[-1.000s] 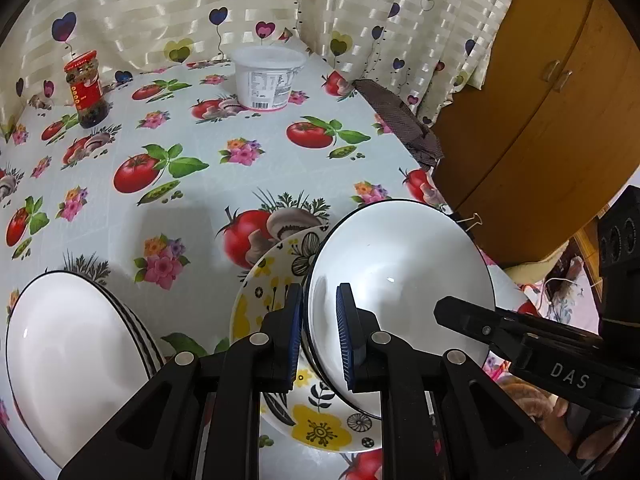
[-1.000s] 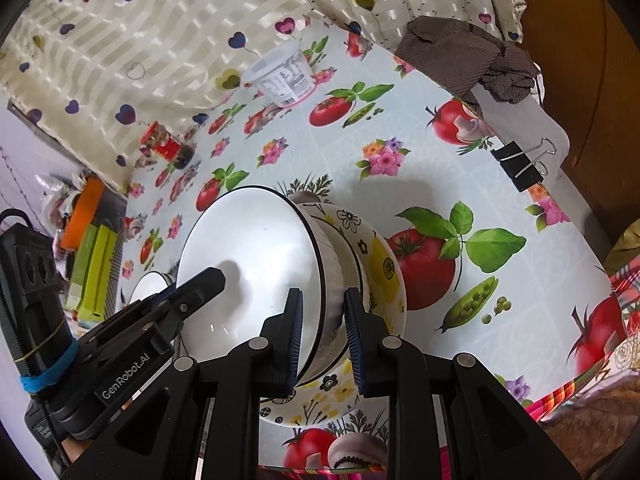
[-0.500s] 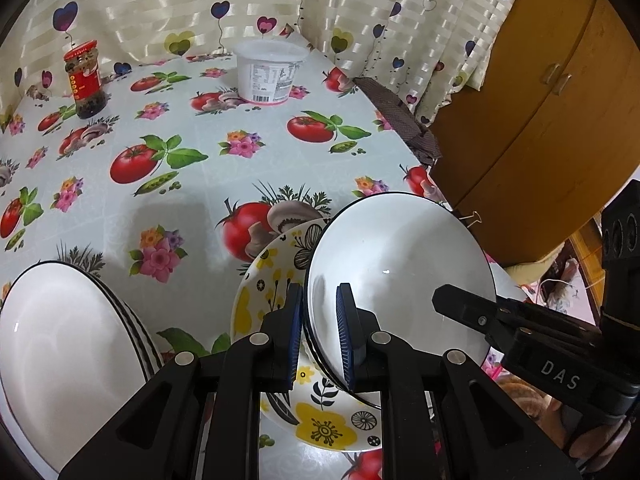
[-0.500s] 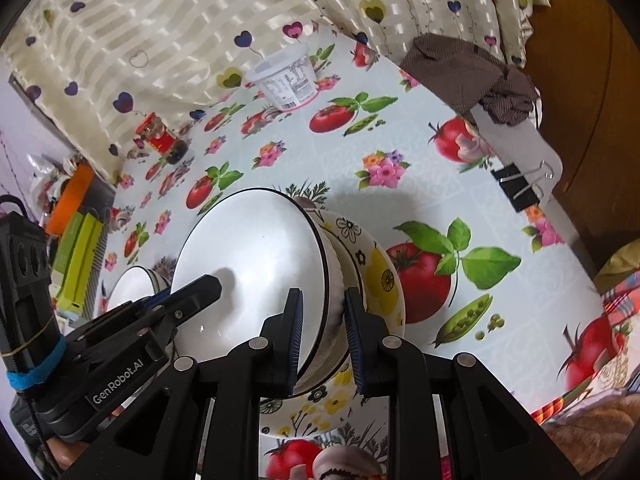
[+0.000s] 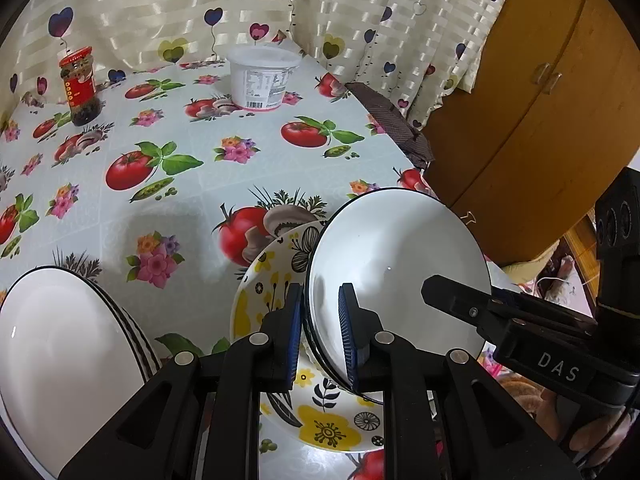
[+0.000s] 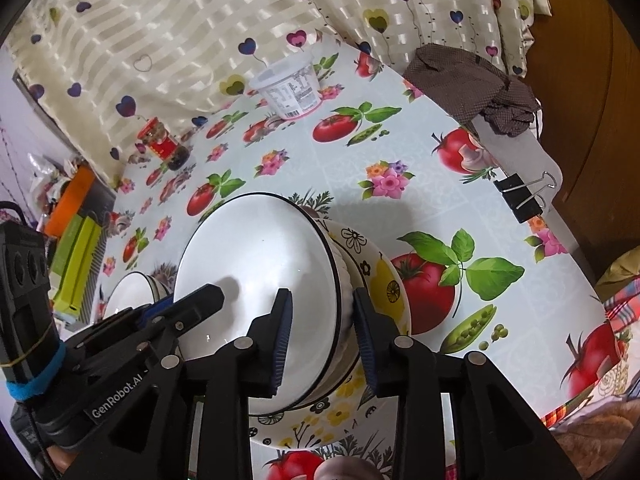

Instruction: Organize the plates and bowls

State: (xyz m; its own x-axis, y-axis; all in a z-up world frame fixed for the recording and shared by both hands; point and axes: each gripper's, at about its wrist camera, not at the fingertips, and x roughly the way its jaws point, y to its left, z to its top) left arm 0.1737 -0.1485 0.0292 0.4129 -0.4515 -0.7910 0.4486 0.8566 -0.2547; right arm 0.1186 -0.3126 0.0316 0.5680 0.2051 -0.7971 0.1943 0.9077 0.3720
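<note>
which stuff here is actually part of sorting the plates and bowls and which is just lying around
Job:
white bowl on the flowered plate
second white bowl
left gripper and right gripper, jaws just opening

Lying about:
red-lidded jar
plastic tub
brown cloth
binder clip

Two white bowls: one [image 5: 396, 264] on the floral plate [image 5: 332, 428], one [image 5: 60, 340] left of it. One plate, one tub [image 5: 262, 76], one jar [image 5: 80, 86], one binder clip [image 6: 520, 196], one brown cloth [image 6: 472, 84].
</note>
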